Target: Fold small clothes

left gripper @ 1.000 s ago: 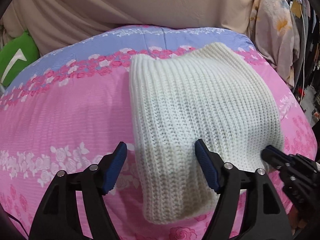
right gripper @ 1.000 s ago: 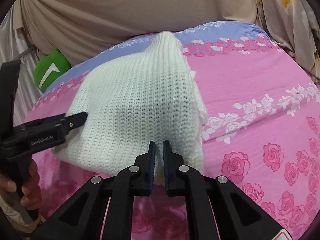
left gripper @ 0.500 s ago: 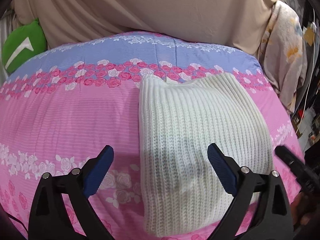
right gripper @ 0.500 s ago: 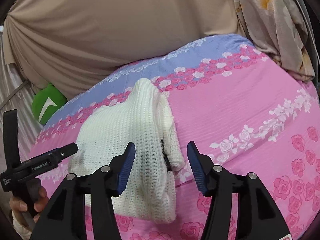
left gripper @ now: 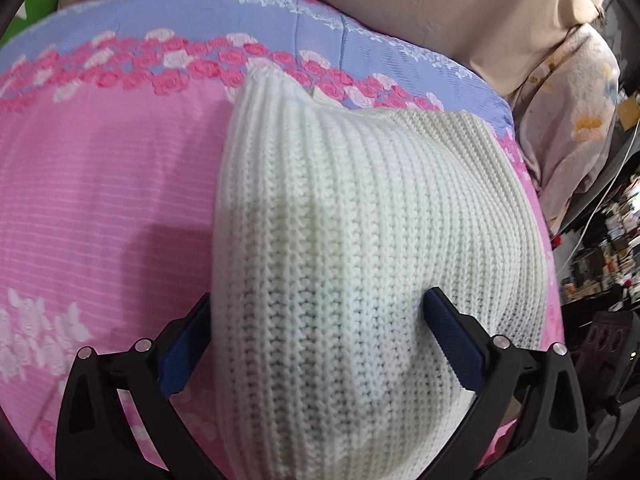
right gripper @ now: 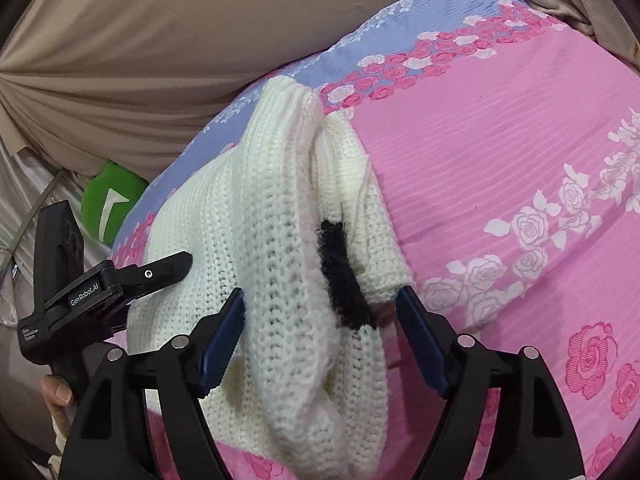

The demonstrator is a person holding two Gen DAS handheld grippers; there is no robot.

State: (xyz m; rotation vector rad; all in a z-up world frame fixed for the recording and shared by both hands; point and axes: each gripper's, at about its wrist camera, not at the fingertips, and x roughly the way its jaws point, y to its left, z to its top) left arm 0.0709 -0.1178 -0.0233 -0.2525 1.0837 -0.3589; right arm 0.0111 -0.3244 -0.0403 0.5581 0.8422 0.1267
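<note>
A cream knitted garment lies folded on the pink floral bedspread. Its near end sits between the blue pads of my left gripper, whose jaws are opening wide; the left pad is half hidden by the knit's edge, and neither pad presses on it. In the right wrist view the same garment shows its layered side with a black fuzzy patch. My right gripper straddles that end, jaws opening, pads clear of the knit. The left gripper reaches in from the left, held by a hand.
A beige drape hangs behind the bed. A green cushion lies at the far left. A floral cloth hangs off the bed's right side, with cluttered shelves beyond the edge.
Both grippers have opened and moved in closer and lower. The right gripper let go of the knit, which now lies on the bedspread between its fingers.
</note>
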